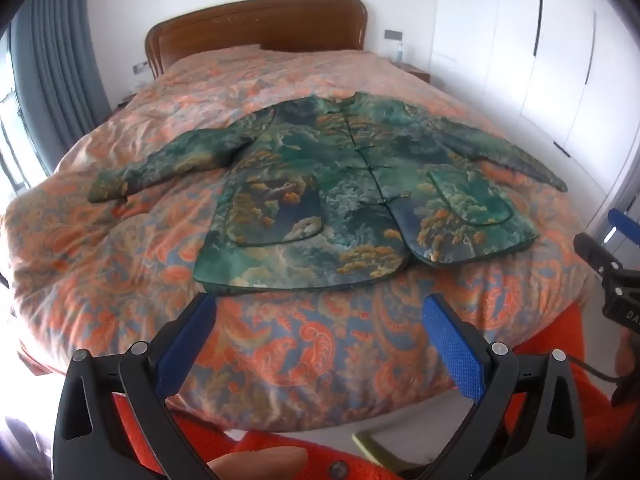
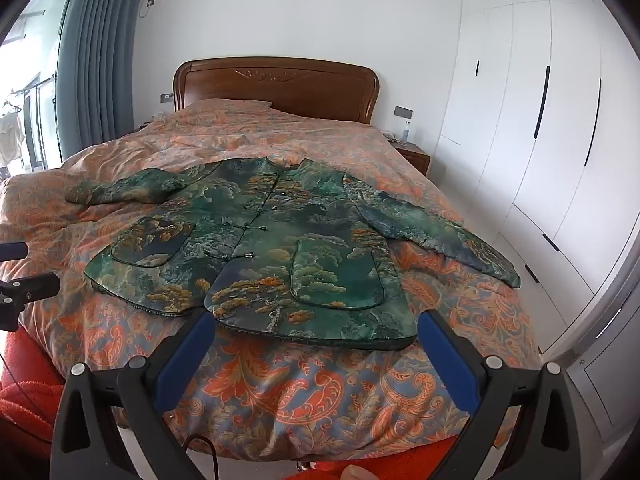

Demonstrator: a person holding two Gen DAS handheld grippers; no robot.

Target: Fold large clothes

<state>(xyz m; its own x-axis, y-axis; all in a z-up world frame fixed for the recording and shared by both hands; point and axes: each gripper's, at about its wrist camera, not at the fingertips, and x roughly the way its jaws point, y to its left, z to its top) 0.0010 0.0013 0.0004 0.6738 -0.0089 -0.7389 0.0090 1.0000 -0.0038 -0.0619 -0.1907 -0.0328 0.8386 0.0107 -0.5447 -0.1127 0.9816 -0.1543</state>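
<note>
A: Where is the jacket [image 1: 340, 184], and which way does it point?

B: It lies flat, front up, on the orange paisley duvet [image 1: 304, 344] of the bed, near the foot end. Its collar points toward the wooden headboard [image 1: 256, 28] and its hem toward the cameras, so the body runs along the bed's length. The 2 sleeves spread out sideways and angle slightly toward the foot, making the widest span run across the bed.

A: And the grippers?

B: The left gripper [image 1: 320, 320] has its jaws spread wide with only duvet between the blue pads, just short of the hem. The right gripper [image 2: 316, 340] is the same: jaws wide apart, gripping nothing, its pad tips level with the hem edge.

A: Anything hard to make out?

B: The jacket's back is hidden underneath. In the right wrist view the tip of the left pad overlaps the hem, so whether it touches the cloth I cannot tell. The fasteners down the front are small; their number is unclear. In the left wrist view a fingertip [image 1: 260, 462] shows at the bottom edge, the rest of the hand cut off, and the right gripper appears only partly at the right edge.
</note>
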